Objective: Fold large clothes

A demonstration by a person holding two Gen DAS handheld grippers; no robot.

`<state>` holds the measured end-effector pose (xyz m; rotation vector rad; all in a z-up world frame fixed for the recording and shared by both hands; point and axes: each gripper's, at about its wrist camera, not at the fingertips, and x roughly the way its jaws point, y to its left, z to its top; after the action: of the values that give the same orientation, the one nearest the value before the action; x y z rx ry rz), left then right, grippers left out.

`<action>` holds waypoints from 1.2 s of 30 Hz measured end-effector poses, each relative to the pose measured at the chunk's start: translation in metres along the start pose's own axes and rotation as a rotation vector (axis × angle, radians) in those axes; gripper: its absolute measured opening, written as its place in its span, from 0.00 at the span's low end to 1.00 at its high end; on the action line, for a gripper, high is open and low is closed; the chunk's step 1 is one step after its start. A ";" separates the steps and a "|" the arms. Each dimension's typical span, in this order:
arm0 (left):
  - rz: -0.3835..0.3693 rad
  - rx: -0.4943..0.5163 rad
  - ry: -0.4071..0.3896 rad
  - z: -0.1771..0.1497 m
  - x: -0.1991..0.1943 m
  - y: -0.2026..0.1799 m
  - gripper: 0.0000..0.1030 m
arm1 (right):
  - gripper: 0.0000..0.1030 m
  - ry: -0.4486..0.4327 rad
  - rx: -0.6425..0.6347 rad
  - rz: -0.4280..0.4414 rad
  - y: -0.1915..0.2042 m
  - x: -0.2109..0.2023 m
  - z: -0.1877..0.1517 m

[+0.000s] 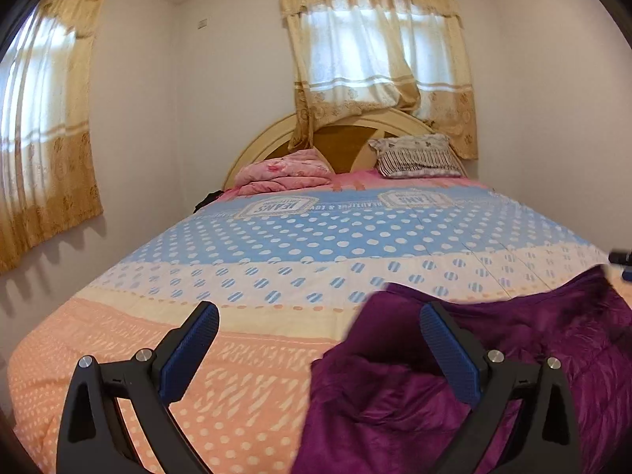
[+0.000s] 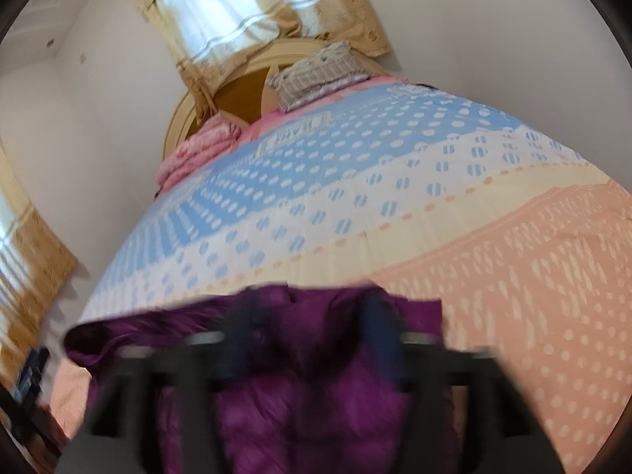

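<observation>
Left gripper: jaws spread wide, released, nothing pinched. Its left finger hangs over bare peach bedspread; its right finger sits over the purple garment, whose left edge lies in the gap between the pads without either one pressing it.

Purple garment (shiny, quilted-looking) lies crumpled on the bed at the near edge, toward the near right corner in the left wrist view, on the peach band of the bedspread, its far edge reaching the cream dotted band.

Mid-bed: blue band with white dots, printed labels beyond it. At the head end, a folded pink blanket by the left side and a patterned pillow to the right, both against the round headboard. Gold curtains hang behind.

Right gripper: heavily blurred, jaws apart, released; the garment lies under and between the fingers, no grip visible. In this view the garment stretches from the near left edge of the bed to about the middle, peach bedspread bare to its right.
</observation>
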<state>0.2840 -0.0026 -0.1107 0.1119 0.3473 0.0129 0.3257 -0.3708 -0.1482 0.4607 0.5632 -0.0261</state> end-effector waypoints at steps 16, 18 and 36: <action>0.094 0.173 0.268 -0.032 0.120 -0.093 0.99 | 0.49 0.222 -0.445 -0.102 0.107 0.075 -0.075; 0.087 0.145 0.321 -0.038 0.135 -0.088 0.99 | 0.49 0.230 -0.411 -0.114 0.095 0.083 -0.076; 0.085 0.147 0.443 -0.054 0.163 -0.095 0.99 | 0.52 0.253 -0.355 -0.130 0.090 0.108 -0.081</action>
<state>0.4187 -0.0863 -0.2267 0.2712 0.7862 0.0974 0.3895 -0.2449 -0.2279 0.0798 0.8279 0.0085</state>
